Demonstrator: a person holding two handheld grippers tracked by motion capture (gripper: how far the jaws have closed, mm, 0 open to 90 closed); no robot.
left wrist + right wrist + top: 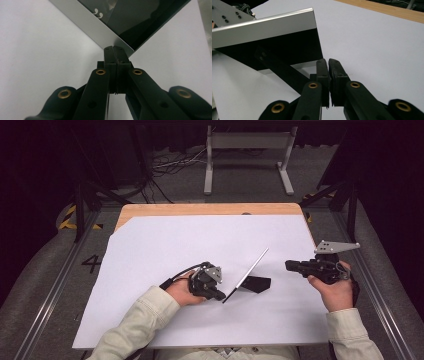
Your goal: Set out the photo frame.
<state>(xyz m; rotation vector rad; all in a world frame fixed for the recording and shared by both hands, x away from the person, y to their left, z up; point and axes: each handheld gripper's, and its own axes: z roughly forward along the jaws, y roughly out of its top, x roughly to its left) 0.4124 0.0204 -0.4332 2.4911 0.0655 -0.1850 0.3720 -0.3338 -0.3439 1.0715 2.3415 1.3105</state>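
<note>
Stood propped near the middle of the white sheet (165, 270): a thin, flat picture frame (248, 272), silver rim, glossy dark glass, black back leg. Likely light, stiff, slick-edged and breakable. Pinched at its lower corner by the closed left gripper (115, 51). Hovered right of the frame, closed on nothing: the right gripper (290, 265). Best held by the rim.

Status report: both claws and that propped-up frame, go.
Left claw shut, tips at lower corner of picture frame. Right claw shut, empty, off to the frame's right. Frame propped on its black stand on white sheet. Nothing in the way.
</note>
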